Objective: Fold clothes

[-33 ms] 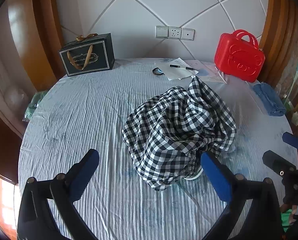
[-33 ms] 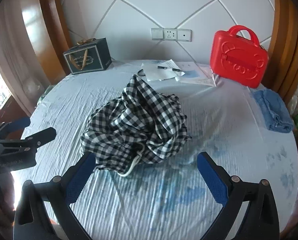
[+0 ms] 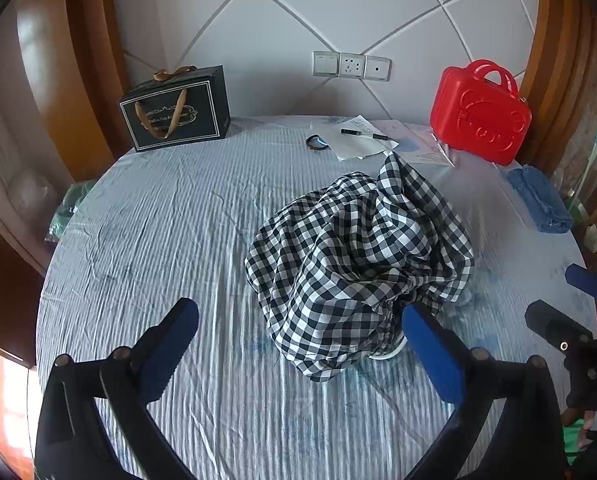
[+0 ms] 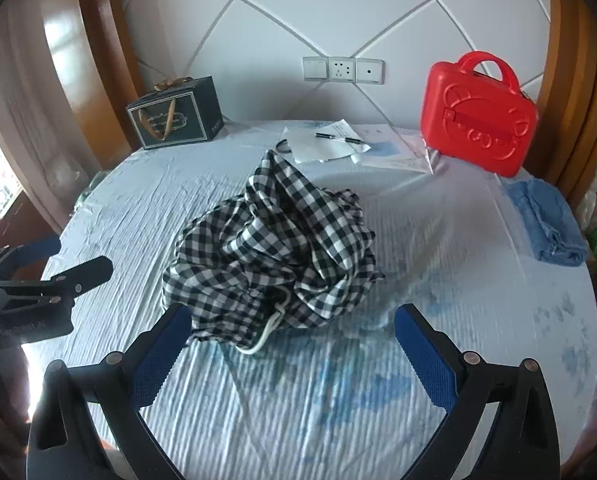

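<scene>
A crumpled black-and-white checked garment [image 3: 358, 256] lies in a heap in the middle of the round table; it also shows in the right wrist view [image 4: 274, 252], with a white drawstring [image 4: 268, 330] hanging out at its near edge. My left gripper [image 3: 298, 328] is open and empty, just short of the heap's near edge. My right gripper [image 4: 292, 324] is open and empty, also at the heap's near side. Each gripper shows at the side of the other's view: the right gripper [image 3: 570, 304] and the left gripper [image 4: 46, 268].
The table has a pale blue striped cloth [image 3: 158, 240]. At the back stand a dark gift bag [image 3: 176, 110], papers with a pen [image 3: 362, 140] and a red case [image 3: 482, 116]. A folded blue denim piece [image 3: 538, 200] lies at the right edge.
</scene>
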{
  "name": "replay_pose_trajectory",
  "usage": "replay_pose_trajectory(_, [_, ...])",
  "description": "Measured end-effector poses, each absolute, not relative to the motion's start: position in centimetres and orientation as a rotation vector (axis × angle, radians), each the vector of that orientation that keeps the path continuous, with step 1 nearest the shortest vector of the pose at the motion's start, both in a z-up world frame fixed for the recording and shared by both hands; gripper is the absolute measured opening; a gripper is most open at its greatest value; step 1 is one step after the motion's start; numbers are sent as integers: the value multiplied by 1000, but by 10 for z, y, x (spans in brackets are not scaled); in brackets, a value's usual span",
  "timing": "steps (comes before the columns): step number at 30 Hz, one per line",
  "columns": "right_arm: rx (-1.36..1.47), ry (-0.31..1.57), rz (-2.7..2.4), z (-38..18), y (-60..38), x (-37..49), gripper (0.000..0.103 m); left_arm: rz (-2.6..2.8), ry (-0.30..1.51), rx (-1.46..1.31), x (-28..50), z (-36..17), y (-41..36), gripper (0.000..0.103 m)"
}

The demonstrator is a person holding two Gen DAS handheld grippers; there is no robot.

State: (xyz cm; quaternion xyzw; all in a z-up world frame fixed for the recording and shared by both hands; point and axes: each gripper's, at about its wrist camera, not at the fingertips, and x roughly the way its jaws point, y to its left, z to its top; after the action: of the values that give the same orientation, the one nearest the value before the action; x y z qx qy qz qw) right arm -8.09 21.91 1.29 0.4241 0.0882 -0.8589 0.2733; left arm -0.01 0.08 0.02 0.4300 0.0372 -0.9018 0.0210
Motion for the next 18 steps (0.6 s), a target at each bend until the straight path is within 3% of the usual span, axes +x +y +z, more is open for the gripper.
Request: replay_pose_trajectory(18, [1180,184,-2331,2,214,-96,103,-2776,92,1365,-7,-5,-1,103])
